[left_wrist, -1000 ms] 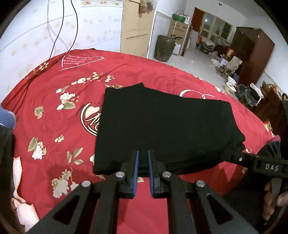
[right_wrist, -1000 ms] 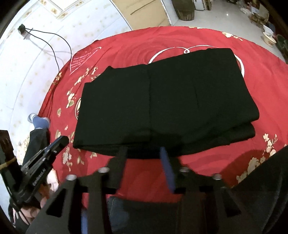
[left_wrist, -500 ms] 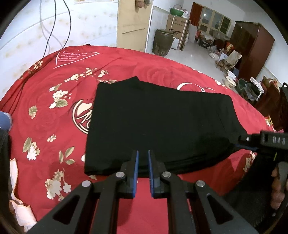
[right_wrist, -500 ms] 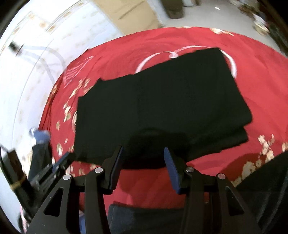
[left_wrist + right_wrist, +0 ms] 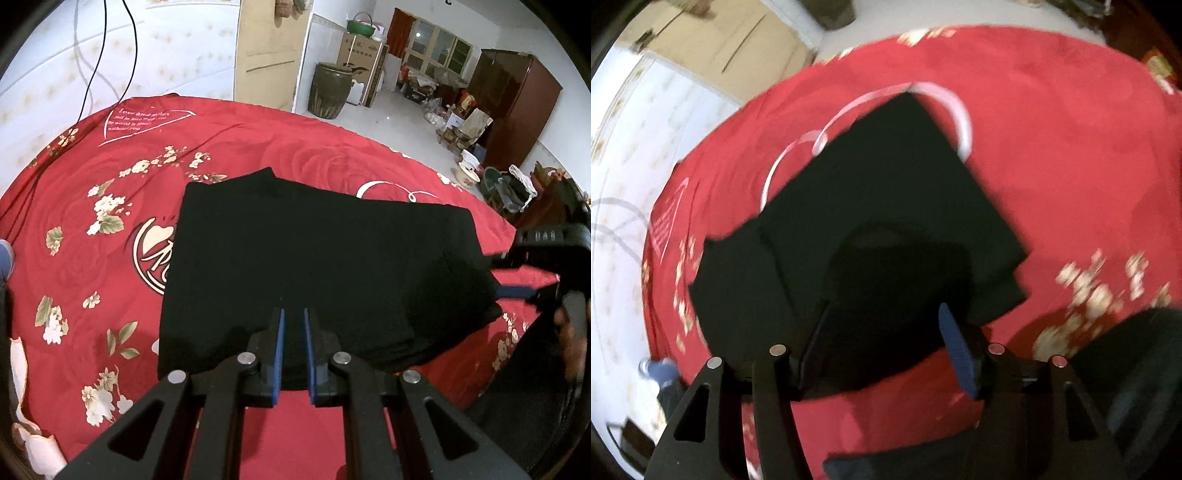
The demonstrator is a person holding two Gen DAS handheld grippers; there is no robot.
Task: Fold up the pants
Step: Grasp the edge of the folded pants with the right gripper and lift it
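The black pants lie folded into a flat rectangle on the red floral bedspread. They also show, blurred, in the right wrist view. My left gripper hovers over the pants' near edge, its blue pads almost together with nothing between them. My right gripper is open and empty above the pants' near right part. It also shows in the left wrist view at the pants' right edge.
The bedspread's near edge runs along the bottom. A white wall with hanging cables stands behind the bed. A dark jar, boxes and a wooden wardrobe stand on the floor beyond.
My right gripper has swung quickly to the right and over the pants, and its jaws have opened wider. My left gripper has moved slightly forward over the near edge. The pants have not moved.
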